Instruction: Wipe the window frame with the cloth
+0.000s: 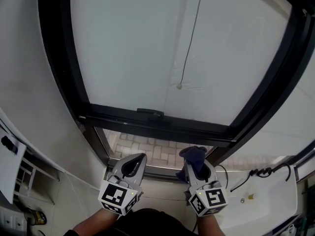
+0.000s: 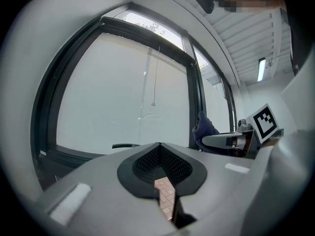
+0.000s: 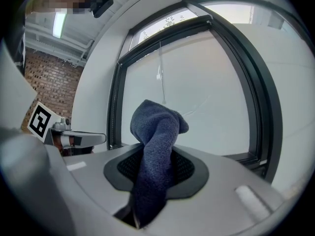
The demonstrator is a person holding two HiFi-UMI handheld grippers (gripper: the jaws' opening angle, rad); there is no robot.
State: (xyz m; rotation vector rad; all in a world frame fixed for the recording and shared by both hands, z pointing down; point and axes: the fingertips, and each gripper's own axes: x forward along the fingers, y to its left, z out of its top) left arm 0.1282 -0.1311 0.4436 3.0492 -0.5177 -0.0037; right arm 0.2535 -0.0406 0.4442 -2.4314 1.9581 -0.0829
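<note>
**Q:** What is your left hand doing?
**A:** Your left tongs are closed tip to tip with nothing between them. They are held low beside the other pair, below the black metal window frame. They are probably idle so the wiping hand has room.

**Q:** Where is the cloth?
**A:** The dark blue knitted cloth is clamped in your right tongs. A bunched end stands free above the tips, likely so that fabric, not plastic, meets the frame. It is near the lower rail; contact cannot be confirmed.

**Q:** What stands in your way?
**A:** A black handle sits on the lower rail. A thin pull cord hangs before the white blind. At far right lies a black cable.
</note>
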